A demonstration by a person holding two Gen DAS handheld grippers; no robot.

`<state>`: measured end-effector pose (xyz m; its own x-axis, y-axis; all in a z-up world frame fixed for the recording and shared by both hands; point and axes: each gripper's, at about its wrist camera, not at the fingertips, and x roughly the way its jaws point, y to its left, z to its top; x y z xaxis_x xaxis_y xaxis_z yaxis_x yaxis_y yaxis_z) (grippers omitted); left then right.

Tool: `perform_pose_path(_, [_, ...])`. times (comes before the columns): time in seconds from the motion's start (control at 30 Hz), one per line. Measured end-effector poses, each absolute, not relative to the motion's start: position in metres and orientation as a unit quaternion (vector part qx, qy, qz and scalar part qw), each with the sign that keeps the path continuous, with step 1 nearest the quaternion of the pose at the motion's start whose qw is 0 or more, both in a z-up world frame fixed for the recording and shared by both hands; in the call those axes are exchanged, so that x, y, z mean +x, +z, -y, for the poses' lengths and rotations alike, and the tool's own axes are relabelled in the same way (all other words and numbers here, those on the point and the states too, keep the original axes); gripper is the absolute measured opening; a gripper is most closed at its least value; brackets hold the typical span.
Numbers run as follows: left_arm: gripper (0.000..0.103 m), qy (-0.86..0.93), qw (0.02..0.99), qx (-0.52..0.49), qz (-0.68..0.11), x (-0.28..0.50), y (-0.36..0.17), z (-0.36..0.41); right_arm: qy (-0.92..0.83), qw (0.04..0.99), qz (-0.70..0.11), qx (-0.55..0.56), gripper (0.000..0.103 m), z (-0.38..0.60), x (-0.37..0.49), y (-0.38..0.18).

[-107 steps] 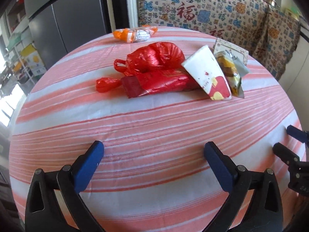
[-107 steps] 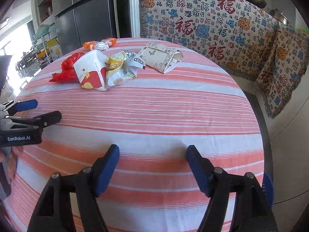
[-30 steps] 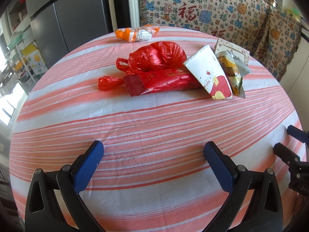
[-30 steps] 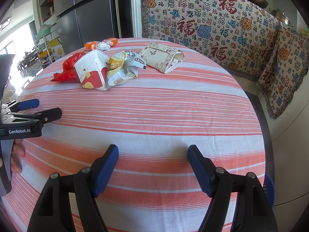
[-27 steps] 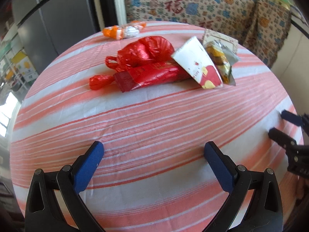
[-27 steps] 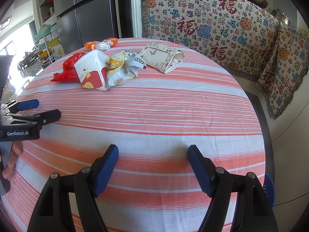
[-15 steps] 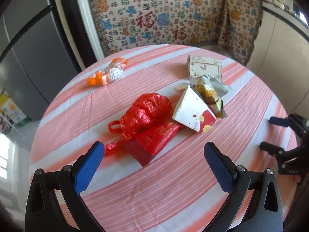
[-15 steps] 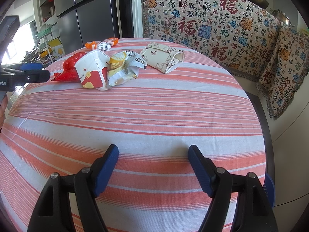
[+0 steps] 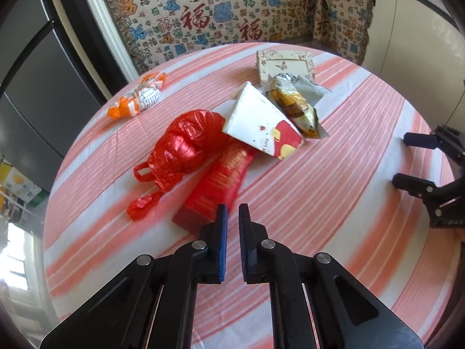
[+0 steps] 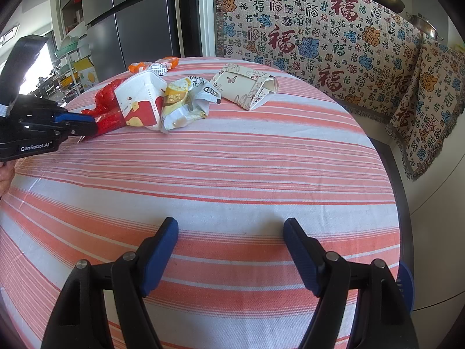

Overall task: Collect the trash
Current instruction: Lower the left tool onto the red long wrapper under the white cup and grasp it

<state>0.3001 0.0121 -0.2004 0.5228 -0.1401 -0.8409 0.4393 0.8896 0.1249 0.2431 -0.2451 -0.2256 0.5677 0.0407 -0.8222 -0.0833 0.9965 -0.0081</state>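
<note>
Trash lies in a heap on the round striped table [image 9: 334,192]: a red plastic bag [image 9: 186,148], a flat red packet [image 9: 221,180], a crushed white paper cup [image 9: 261,125], a yellow snack wrapper [image 9: 293,104] and an orange-white wrapper [image 9: 136,99]. My left gripper [image 9: 231,212] hangs above the table with its jaws nearly closed and empty, tips over the near end of the red packet. My right gripper [image 10: 231,232] is open and empty over the table's near side; it also shows in the left wrist view [image 9: 412,160]. The cup [image 10: 142,101] and snack wrapper [image 10: 186,101] show there too.
A folded butterfly-print paper box [image 9: 284,64] lies behind the heap, also in the right wrist view [image 10: 247,87]. A patterned cloth [image 9: 221,8] covers the bench behind the table. A grey fridge [image 10: 130,26] stands at the back left.
My left gripper has lifted, moved forward over the trash heap and closed from wide open to nearly shut. My right gripper has stayed in place and open.
</note>
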Motion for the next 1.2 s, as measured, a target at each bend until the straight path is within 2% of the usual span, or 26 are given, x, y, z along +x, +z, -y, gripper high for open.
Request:
perform_pose_path(0.13, [0.006, -0.182, 0.849, 0.146, -0.474, 0.263, -0.200, -0.009, 0.035, 0.885, -0.464, -0.023, 0.077, 0.245, 0.243, -0.225])
perform_pose_path(0.23, [0.016, -0.182, 0.853, 0.148, -0.466, 0.249, -0.189, -0.008, 0.035, 0.885, -0.464, -0.023, 0.077, 0.245, 0.243, -0.225])
perform_pose_path(0.27, [0.041, -0.179, 0.857, 0.142, -0.462, 0.252, -0.184, -0.011, 0.035, 0.885, -0.464, -0.023, 0.077, 0.245, 0.243, -0.225])
perform_pose_path(0.3, [0.074, -0.176, 0.862, 0.132, -0.456, 0.257, -0.178, -0.016, 0.035, 0.885, -0.464, -0.023, 0.077, 0.245, 0.243, -0.225])
perform_pose_path(0.33, [0.084, -0.168, 0.871, 0.124, -0.446, 0.265, -0.173, -0.021, 0.035, 0.885, -0.464, -0.023, 0.077, 0.245, 0.243, -0.225])
perform_pose_path(0.37, [0.089, -0.163, 0.877, 0.118, -0.436, 0.273, -0.170, -0.026, 0.035, 0.885, -0.464, -0.023, 0.077, 0.245, 0.243, -0.225])
perform_pose_path(0.47, [0.088, -0.163, 0.867, 0.124, -0.454, 0.309, -0.180, -0.029, 0.036, 0.885, -0.464, -0.023, 0.077, 0.246, 0.243, -0.225])
perform_pose_path(0.57, [0.083, -0.167, 0.854, 0.165, -0.464, 0.331, -0.199, -0.019, 0.036, 0.885, -0.464, -0.022, 0.077, 0.246, 0.243, -0.224])
perform_pose_path(0.63, [0.069, -0.167, 0.848, 0.200, -0.462, 0.338, -0.210, -0.009, 0.036, 0.885, -0.464, -0.023, 0.077, 0.246, 0.243, -0.224])
perform_pose_path(0.7, [0.036, -0.164, 0.841, 0.213, -0.469, 0.343, -0.216, -0.005, 0.036, 0.885, -0.464, -0.023, 0.077, 0.246, 0.242, -0.224])
perform_pose_path(0.8, [0.021, -0.157, 0.842, 0.204, -0.475, 0.344, -0.214, -0.008, 0.036, 0.885, -0.464, -0.023, 0.077, 0.246, 0.242, -0.224])
perform_pose_path(0.87, [0.015, -0.161, 0.840, 0.191, -0.481, 0.339, -0.209, -0.012, 0.036, 0.885, -0.464, -0.023, 0.077, 0.246, 0.242, -0.224])
perform_pose_path(1.07, [0.012, -0.167, 0.824, 0.132, -0.525, 0.283, -0.201, -0.017, 0.037, 0.885, -0.464, -0.023, 0.077, 0.247, 0.242, -0.223])
perform_pose_path(1.2, [0.017, -0.174, 0.812, 0.095, -0.549, 0.228, -0.200, -0.009, 0.037, 0.885, -0.464, -0.023, 0.077, 0.247, 0.242, -0.223])
